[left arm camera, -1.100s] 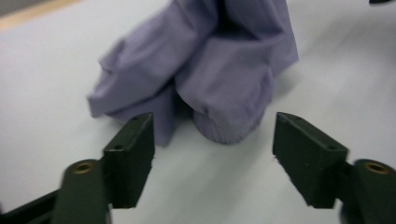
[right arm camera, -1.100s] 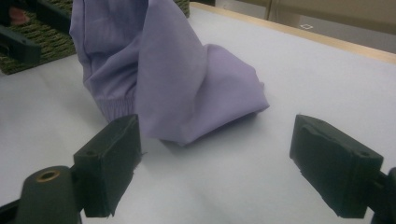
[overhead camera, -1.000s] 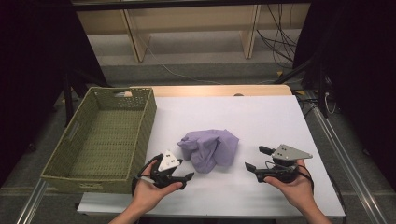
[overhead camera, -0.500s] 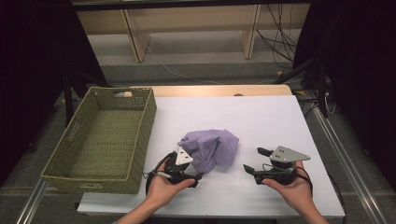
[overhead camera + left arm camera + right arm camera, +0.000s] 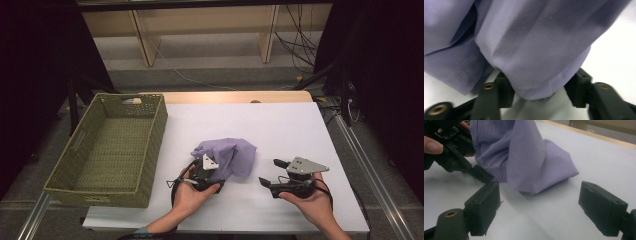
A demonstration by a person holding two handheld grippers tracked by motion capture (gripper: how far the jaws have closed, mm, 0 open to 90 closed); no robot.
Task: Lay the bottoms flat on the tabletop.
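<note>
Cloth (image 5: 227, 157), purple and crumpled, lies mid-counter (image 5: 280, 125), right of the green basket (image 5: 110, 150). My left gripper (image 5: 537, 97) has its jaws about half open and they have just been closing; a hem of the cloth sits between them, though I cannot tell if the pads press it yet. My left hand (image 5: 192, 192) lies low at the cloth's near edge. My right gripper (image 5: 539, 207) rests on the counter beside the cloth, jaws wide and empty, pointing toward it.
</note>
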